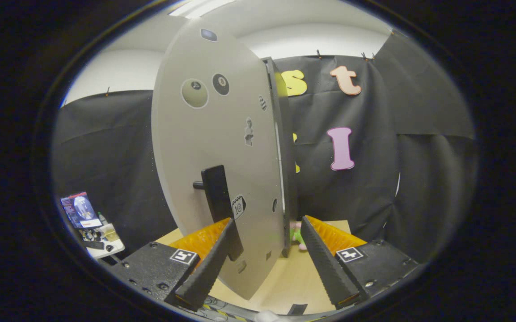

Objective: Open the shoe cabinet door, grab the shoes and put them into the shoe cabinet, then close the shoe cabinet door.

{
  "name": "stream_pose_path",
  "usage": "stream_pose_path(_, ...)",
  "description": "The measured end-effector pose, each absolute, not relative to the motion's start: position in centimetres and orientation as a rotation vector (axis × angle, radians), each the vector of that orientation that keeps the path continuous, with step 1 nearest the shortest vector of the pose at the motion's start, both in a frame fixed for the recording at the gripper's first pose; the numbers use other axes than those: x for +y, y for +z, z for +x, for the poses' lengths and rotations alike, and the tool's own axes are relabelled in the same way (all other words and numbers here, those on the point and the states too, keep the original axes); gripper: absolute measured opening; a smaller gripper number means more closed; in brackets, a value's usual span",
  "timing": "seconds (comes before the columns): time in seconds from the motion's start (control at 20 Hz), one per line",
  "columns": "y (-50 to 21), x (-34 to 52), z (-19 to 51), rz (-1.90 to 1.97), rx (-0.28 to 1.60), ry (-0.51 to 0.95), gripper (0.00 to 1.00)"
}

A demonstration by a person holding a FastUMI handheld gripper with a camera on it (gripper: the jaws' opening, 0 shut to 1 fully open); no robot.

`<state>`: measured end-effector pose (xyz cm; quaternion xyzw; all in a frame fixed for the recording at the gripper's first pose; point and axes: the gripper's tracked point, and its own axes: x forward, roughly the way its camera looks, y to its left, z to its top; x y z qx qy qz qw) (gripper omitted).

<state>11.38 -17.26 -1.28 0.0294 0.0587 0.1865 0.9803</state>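
The grey cabinet door (213,134) stands swung open, seen almost edge-on, with small stickers on its face. Its black bar handle (217,197) sticks out low on the door. My gripper (268,221) is open and sits close to the door's lower part, so the free edge of the door falls between the fingers. The lower end of the handle touches or overlaps the left finger (209,264); the right finger (325,264) is apart from the door. The dark cabinet body (283,134) shows behind the door's edge. A small pink and green thing (297,235), perhaps a shoe, peeks out beyond the fingertips.
A light wooden tabletop (285,277) carries the cabinet. To the left, lower down, a small white stand (101,241) holds a picture card and small items. Black cloth walls close the booth behind and on both sides.
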Motion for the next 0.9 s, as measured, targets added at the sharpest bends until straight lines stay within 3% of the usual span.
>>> stream_pose_path(0.45, -1.3, -7.5, 11.3, 0.079, 0.076, 0.239, 0.98)
stream_pose_path(0.9, -1.3, 2.8, 13.3, 0.007, 0.073, 0.341, 0.99)
